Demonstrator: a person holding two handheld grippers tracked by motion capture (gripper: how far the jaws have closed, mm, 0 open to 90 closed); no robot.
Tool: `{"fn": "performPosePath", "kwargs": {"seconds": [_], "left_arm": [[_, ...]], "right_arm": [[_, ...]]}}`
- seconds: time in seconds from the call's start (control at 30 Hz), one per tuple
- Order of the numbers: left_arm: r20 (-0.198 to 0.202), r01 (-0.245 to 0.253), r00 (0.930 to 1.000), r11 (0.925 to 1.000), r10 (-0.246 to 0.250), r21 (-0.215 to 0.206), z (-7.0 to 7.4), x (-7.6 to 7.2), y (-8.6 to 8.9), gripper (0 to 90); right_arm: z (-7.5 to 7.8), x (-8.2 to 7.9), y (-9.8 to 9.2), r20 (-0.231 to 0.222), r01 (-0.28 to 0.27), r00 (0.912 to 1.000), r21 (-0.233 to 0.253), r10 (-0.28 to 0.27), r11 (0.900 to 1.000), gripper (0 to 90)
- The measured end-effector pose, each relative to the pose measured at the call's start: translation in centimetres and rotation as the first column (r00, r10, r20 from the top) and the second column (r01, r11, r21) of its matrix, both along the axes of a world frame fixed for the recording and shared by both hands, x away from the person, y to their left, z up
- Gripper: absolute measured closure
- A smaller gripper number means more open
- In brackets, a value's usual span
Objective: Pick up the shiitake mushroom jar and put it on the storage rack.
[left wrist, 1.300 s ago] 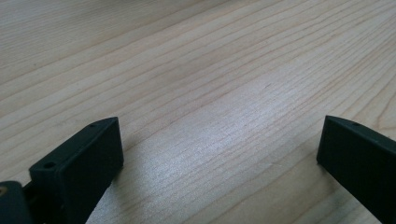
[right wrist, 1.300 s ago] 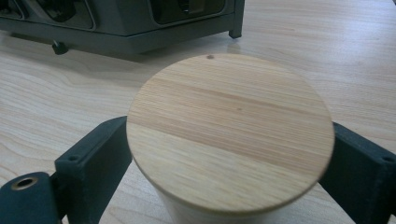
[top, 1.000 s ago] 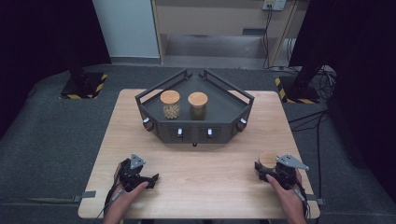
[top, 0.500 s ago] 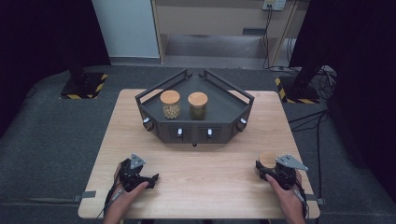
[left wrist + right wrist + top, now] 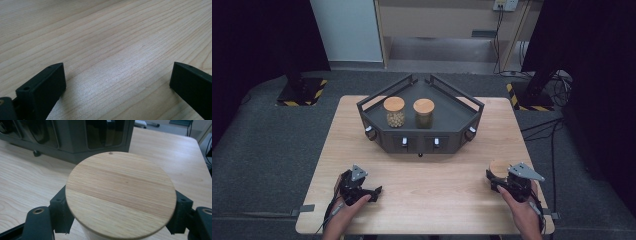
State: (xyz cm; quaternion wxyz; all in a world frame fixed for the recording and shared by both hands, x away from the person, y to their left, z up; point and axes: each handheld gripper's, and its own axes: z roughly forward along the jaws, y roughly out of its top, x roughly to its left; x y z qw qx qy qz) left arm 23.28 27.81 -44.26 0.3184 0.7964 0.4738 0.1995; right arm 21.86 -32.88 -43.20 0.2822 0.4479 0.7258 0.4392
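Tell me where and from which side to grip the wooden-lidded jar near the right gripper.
Grip the jar on its round body just under the overhanging wooden lid, coming level from the person's side. The right gripper already straddles it there, one jaw on each side. The lid is wider than the body, so it probably stops upward slipping.

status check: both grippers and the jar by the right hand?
Left gripper open, over bare table. Right gripper jaws around wood-lidded jar. Nothing between it and tray.

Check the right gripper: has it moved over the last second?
No. In the high view the right gripper sits at the same spot near the table's right front corner, jaws around the jar, as far from the tray as before.
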Motion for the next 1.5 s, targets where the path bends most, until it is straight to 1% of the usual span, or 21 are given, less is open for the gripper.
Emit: {"fn": "performPosePath", "kwargs": {"seconds": [0.1, 0.27, 0.57, 0.87, 1.0, 1.17, 1.3, 1.5], "left_arm": [[0.0, 0.0, 1.0, 1.0, 0.0, 0.0, 0.0, 0.0, 0.0, 0.0], [0.0, 0.0, 1.0, 1.0, 0.0, 0.0, 0.0, 0.0, 0.0, 0.0], [0.0, 0.0, 1.0, 1.0, 0.0, 0.0, 0.0, 0.0, 0.0, 0.0], [-0.001, 0.001, 1.0, 1.0, -0.001, 0.0, 0.0, 0.0, 0.0, 0.0], [0.0, 0.0, 1.0, 1.0, 0.0, 0.0, 0.0, 0.0, 0.0, 0.0], [0.0, 0.0, 1.0, 1.0, 0.0, 0.0, 0.0, 0.0, 0.0, 0.0], [0.0, 0.0, 1.0, 1.0, 0.0, 0.0, 0.0, 0.0, 0.0, 0.0], [0.0, 0.0, 1.0, 1.0, 0.0, 0.0, 0.0, 0.0, 0.0, 0.0]], "right_arm": [[1.1, -0.1, 0.2, 0.008, -0.012, 0.9999, -0.017, 0.012, 1.0, 25.5], [2.3, 0.1, 0.2, 0.002, -0.024, 0.9997, -0.026, 0.024, 0.999, 25.5], [3.6, 0.3, 0.5, 0.002, -0.045, 0.999, -0.037, 0.045, 0.998, 25.5], [4.8, 0.5, 0.5, 0.014, -0.056, 0.9983, -0.025, 0.056, 0.998, 25.5], [5.4, 0.5, 0.8, 0.012, -0.052, 0.9986, -0.028, 0.052, 0.998, 25.5], [5.9, 0.8, 1.0, 0.012, -0.045, 0.9989, -0.015, 0.046, 0.999, 25.6], [6.6, 1.0, 1.1, 0.025, -0.049, 0.9985, -0.006, 0.049, 0.999, 25.6], [7.8, 1.3, 1.6, 0.043, -0.06, 0.9972, -0.011, 0.06, 0.998, 25.6]]}}
